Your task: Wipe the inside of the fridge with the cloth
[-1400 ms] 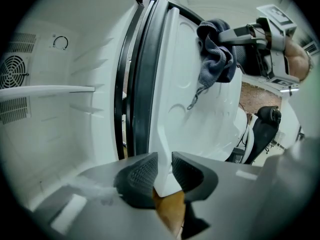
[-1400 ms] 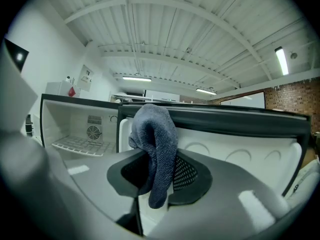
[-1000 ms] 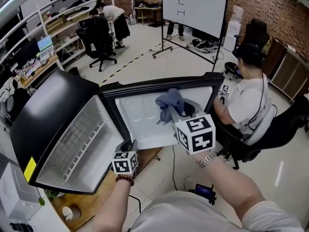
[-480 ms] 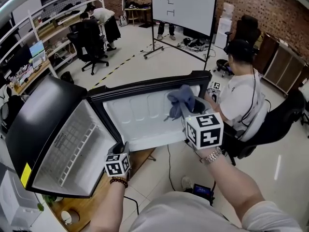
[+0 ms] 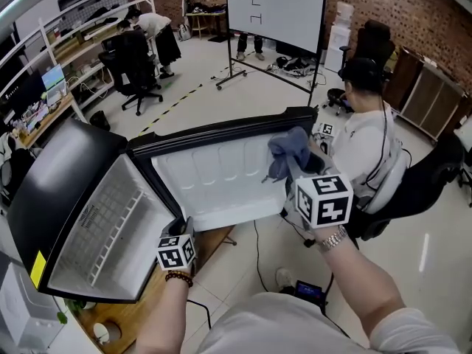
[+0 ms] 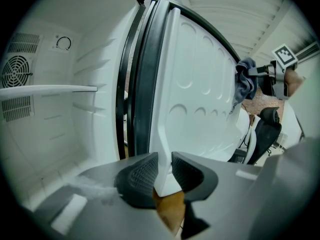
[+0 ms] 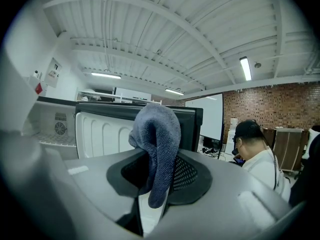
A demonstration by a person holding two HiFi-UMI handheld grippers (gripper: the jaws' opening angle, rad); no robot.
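Head view looks down on a black fridge [image 5: 51, 175] with its door [image 5: 214, 179] swung wide, the white inner face turned up toward the camera. At the door's lower edge the left gripper [image 5: 186, 225] is clenched on the rim; in the left gripper view its jaws [image 6: 164, 171] pinch the thin white edge from both sides, pads touching it. That view also shows the white inside of the fridge to the left, with a shelf [image 6: 50, 89] and a round vent [image 6: 15, 71] on the back wall. The right gripper [image 5: 296, 171] reaches to the right end of the door and grasps a blue cloth [image 5: 287, 150]. In the right gripper view the cloth [image 7: 157, 134] is folded over and stands up from between the closed jaws, a tail hanging below them. From the left gripper view the cloth [image 6: 245, 84] seems to press on the door's inner face near its far end. Just beyond the door a person [image 5: 369, 139] sits in a chair, and a whiteboard [image 5: 276, 6] stands farther back.
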